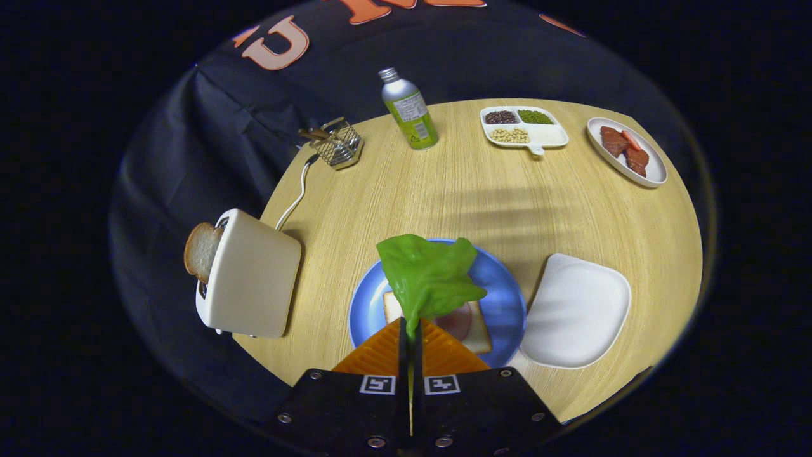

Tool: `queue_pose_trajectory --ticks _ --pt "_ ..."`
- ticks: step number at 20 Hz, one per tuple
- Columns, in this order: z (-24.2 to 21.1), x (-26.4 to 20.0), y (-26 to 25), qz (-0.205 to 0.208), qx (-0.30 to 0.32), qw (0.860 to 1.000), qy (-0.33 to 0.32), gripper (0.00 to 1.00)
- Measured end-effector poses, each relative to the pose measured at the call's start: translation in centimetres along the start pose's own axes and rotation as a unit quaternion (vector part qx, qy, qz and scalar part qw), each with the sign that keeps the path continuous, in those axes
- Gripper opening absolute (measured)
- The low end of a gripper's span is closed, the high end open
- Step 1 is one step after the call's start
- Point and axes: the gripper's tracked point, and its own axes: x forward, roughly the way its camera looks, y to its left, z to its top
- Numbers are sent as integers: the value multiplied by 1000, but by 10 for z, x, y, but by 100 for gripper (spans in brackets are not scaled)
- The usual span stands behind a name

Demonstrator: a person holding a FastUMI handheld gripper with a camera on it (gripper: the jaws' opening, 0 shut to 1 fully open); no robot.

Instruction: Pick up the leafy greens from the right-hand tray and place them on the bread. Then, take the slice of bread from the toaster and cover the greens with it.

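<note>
Leafy greens point(430, 279) are pinched by their stem end between the closed tongs point(410, 336), long axis running straight ahead from the tips. Below them: bread point(479, 336) on a blue plate point(504, 298). Ahead-left on the worktop point(444, 190), the toaster point(250, 276) holds a slice point(200, 251).

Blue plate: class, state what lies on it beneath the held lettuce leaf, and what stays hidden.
On the blue plate lies a bread slice topped with a round ham-like slice. The lettuce leaf, pinched in the gripper, covers the rest of both.
</note>
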Motion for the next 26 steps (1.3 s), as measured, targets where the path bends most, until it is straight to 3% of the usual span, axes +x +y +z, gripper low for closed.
queue_pose_trajectory --ticks 6,8,10,13,14,15,19,21,26 --pt "-24 22 -1 -26 -3 997 70 5" --pt "-21 22 -6 -40 -12 997 64 14" --pt "-16 17 -11 -51 -10 997 52 27" --pt "-3 9 -17 -81 -24 996 37 58" --pt "0 5 -19 -95 -32 995 30 62" --pt "6 2 -19 -106 -36 993 24 72" --pt "25 -7 23 -91 -21 996 7 93" --pt "36 -12 50 -84 -26 996 2 98" --pt "64 -37 133 -55 -51 997 -5 99"
